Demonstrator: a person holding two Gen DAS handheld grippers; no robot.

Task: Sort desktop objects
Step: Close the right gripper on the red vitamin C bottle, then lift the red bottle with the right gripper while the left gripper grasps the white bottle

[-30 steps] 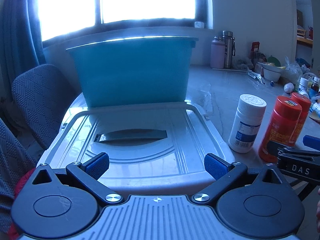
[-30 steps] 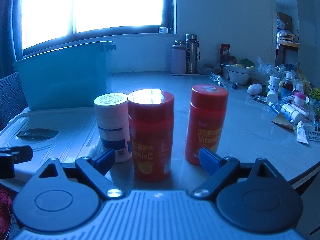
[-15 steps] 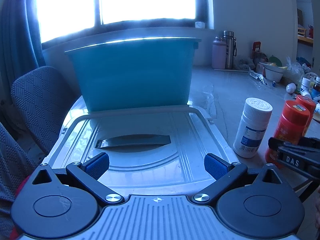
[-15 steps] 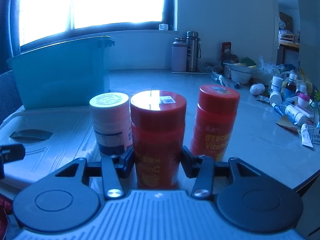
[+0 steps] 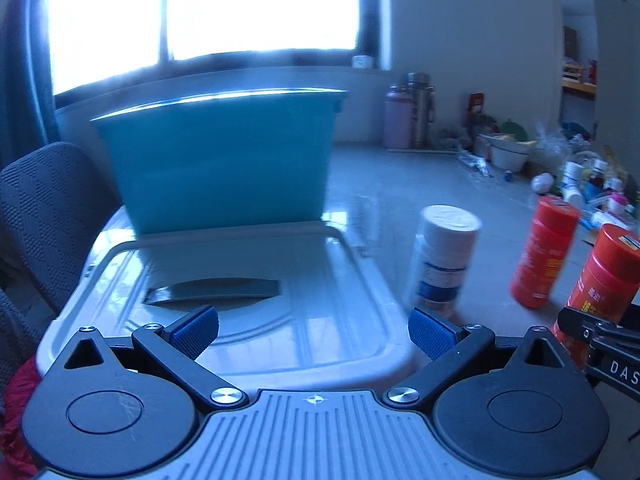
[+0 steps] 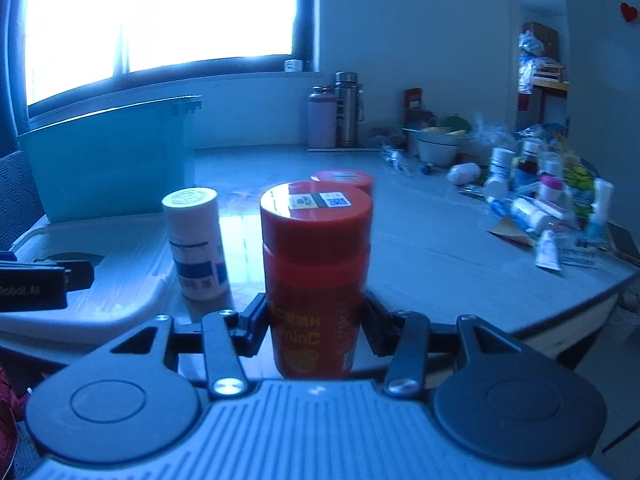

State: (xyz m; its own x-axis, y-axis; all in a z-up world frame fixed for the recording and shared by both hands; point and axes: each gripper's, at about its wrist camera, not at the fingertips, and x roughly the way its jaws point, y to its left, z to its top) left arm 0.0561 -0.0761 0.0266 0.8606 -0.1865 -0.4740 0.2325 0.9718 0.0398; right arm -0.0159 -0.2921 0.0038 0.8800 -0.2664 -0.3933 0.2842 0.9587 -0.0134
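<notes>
My right gripper (image 6: 316,324) is shut on a red vitamin C bottle (image 6: 316,264), held upright; that bottle also shows at the right edge of the left wrist view (image 5: 604,280). A second red bottle (image 6: 344,178) stands behind it, mostly hidden, and shows in the left wrist view (image 5: 546,252). A white pill bottle (image 6: 196,240) stands to the left on the table, also seen in the left wrist view (image 5: 444,256). My left gripper (image 5: 312,332) is open and empty above the white bin lid (image 5: 240,320). The teal bin (image 5: 216,160) stands behind the lid.
Two flasks (image 6: 336,110) stand at the back by the wall. A bowl (image 6: 436,146) and a clutter of small bottles and tubes (image 6: 536,196) lie at the right. A grey chair (image 5: 44,216) stands left of the lid. The table's front edge (image 6: 560,316) runs close on the right.
My right gripper closed on the near red bottle and has moved it right and up, so the second red bottle now sits behind it. The left gripper stayed open and drifted back.
</notes>
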